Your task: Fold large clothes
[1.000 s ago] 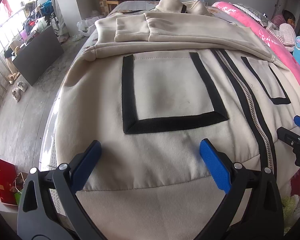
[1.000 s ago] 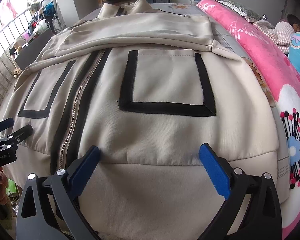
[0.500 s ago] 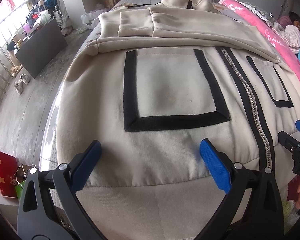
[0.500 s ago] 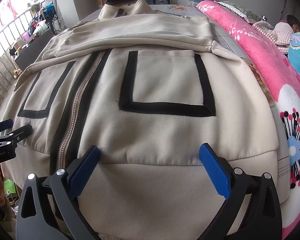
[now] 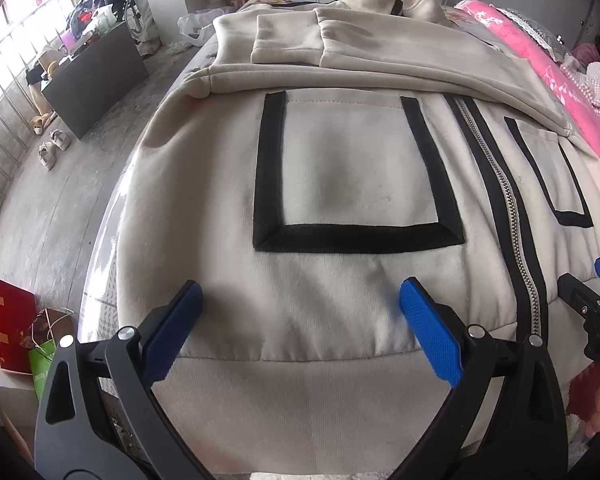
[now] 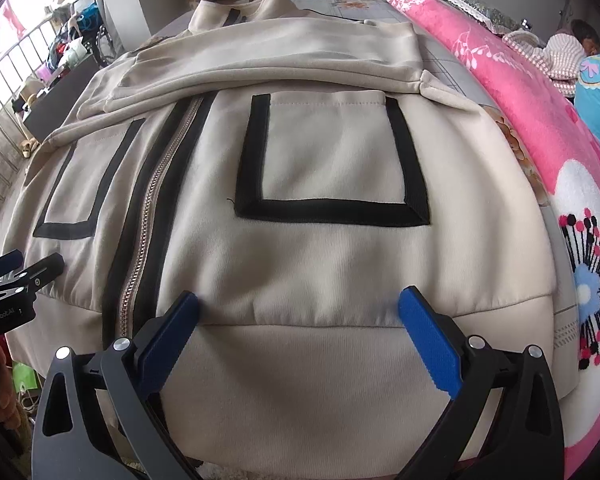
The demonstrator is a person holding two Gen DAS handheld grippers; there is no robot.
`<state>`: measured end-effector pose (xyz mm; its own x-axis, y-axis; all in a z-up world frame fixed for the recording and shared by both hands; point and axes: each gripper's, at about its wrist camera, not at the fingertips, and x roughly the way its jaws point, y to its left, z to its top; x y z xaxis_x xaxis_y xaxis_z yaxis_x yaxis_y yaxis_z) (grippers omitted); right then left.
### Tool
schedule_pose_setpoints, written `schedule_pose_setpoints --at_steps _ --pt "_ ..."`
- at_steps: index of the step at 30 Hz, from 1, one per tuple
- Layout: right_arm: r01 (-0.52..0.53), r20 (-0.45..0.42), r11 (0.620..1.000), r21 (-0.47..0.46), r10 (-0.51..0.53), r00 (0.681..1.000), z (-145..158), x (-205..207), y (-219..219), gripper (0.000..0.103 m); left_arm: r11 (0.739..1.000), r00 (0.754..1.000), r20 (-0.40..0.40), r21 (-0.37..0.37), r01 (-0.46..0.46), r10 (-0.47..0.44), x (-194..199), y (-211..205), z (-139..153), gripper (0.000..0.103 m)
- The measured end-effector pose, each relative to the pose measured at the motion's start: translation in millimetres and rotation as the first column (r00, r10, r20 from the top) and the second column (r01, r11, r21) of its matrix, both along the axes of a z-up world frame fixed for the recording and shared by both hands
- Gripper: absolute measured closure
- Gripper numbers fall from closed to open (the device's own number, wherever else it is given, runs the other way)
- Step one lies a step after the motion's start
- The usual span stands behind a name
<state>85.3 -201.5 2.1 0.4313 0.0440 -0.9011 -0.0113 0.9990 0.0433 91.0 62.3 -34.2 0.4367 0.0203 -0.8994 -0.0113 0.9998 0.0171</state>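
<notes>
A big cream jacket (image 5: 340,288) lies spread front-up across the bed (image 6: 452,56), its collar at the far end and its ribbed hem hanging toward the near edge. Both sleeves (image 5: 380,60) are folded across the chest, one over the other. A closed zipper (image 6: 152,208) edged in black runs down the middle, with a black-trimmed patch pocket (image 5: 356,184) on each side of it.

The left gripper (image 5: 300,300) hovers over the hem seam below one pocket, its blue pads spread wide and holding nothing; whether the tips touch the cloth I cannot tell. The right gripper (image 6: 300,312) sits the same way just below the other pocket (image 6: 332,164), released, nothing between its pads. Each gripper shows at the edge of the other's view, on opposite sides of the zipper.

A pink flowered blanket (image 6: 540,128) lies bunched along the right side of the bed, touching the jacket's edge. On the floor to the left stand a red paper bag (image 5: 14,328) and a green one (image 5: 44,368), with a dark cabinet (image 5: 96,76) farther off by the window bars.
</notes>
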Motion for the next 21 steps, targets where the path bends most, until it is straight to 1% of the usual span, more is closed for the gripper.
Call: schedule_pose_setpoints --at_steps 5,21 --pt "0.008 0.007 1.000 -0.002 -0.008 1.000 -0.2 -1.7 0.3 0.006 1.000 1.000 -0.004 -0.001 0.000 0.000 -0.6 0.1 1.0 0.008" --pt "0.016 -0.010 1.000 -0.004 -0.017 1.000 0.0 -0.1 0.3 0.006 1.000 1.000 -0.009 -0.001 0.000 0.000 1.2 0.6 0.9 0.008"
